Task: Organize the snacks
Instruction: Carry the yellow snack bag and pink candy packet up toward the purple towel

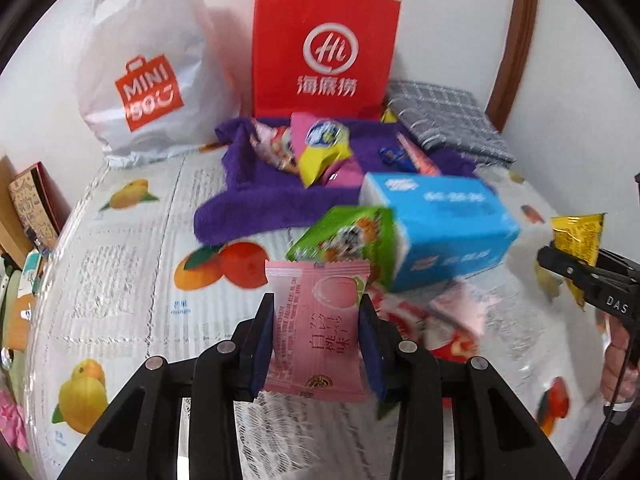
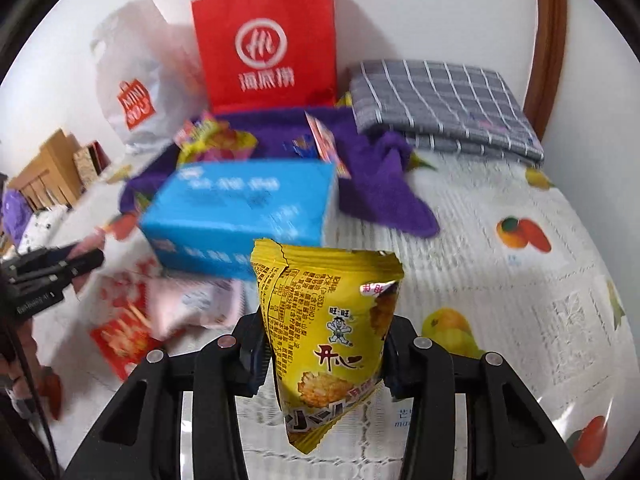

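While my left gripper (image 1: 316, 344) pinches a pink peach candy (image 1: 318, 330) and my right gripper (image 2: 326, 354) clamps a yellow cracker packet (image 2: 332, 336) above the table, I'd carry both level, without squeezing harder, toward the purple towel (image 1: 240, 204).

A red paper bag (image 1: 326, 48) and white plastic bag (image 1: 148, 64) stand behind a folded checked cloth (image 2: 444, 100).
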### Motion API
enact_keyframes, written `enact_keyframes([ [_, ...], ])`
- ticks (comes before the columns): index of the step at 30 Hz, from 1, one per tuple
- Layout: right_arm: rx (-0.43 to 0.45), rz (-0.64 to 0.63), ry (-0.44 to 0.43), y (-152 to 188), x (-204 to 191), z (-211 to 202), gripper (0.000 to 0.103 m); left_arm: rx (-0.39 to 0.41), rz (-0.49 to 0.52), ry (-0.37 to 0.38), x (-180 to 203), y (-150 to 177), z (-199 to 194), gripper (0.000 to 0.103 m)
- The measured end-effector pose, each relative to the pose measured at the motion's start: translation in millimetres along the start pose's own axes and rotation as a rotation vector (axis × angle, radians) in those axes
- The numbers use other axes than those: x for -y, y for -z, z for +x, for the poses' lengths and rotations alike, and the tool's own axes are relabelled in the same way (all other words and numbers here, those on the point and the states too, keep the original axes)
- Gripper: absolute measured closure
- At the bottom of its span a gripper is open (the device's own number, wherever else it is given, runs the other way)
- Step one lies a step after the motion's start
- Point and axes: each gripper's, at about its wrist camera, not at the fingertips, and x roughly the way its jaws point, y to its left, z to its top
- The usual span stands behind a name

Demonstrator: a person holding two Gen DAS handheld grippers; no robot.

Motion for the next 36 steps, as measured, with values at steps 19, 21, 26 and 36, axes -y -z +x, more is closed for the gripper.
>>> enact_keyframes([
  [19, 0.09, -0.021, -0.066, -121, -21, -2, 0.059, 0.076, 0.025, 0.061, 40, -108, -9, 0.066],
  [21, 0.086, -0.011, -0.078, -128, -19, 6, 0.059, 0.074, 0.009, 0.065, 36, -116, 0, 0.066],
  [26, 0.063, 0.027, -0.125, -150, -7, 36, 0.059, 0.062, -0.03, 0.058, 22, -134, 30, 0.066],
  [36, 0.023, 0.071, -0.1, -153, 24, 89, 0.059, -0.01, -0.128, 0.03, -19, -135, 86, 0.066],
])
